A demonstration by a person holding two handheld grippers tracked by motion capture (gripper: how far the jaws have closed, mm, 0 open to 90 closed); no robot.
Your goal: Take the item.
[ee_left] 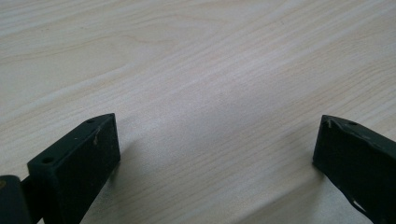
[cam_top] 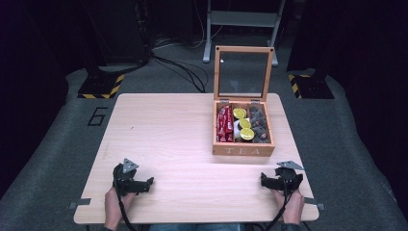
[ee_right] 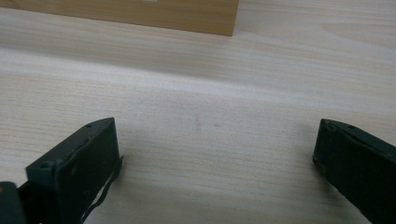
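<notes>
Light wood table (cam_top: 168, 139), dark room. Left gripper (cam_top: 150, 182) and right gripper (cam_top: 262, 179) rest near front edge, jaws spread, nothing between. Open tea box (cam_top: 244, 150) sits beyond right gripper, lid up.

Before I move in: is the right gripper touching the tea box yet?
Apart. The high view shows bare table between the right gripper and the tea box; the right gripper view shows open jaws with nothing between.

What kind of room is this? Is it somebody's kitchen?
Probably not a kitchen; it looks more like a lab or recording studio. The wooden table stands on grey carpet with black-and-yellow hazard tape round stand bases, cables trail across the floor, and the surroundings are dark. Only the tea box seems homely.
</notes>
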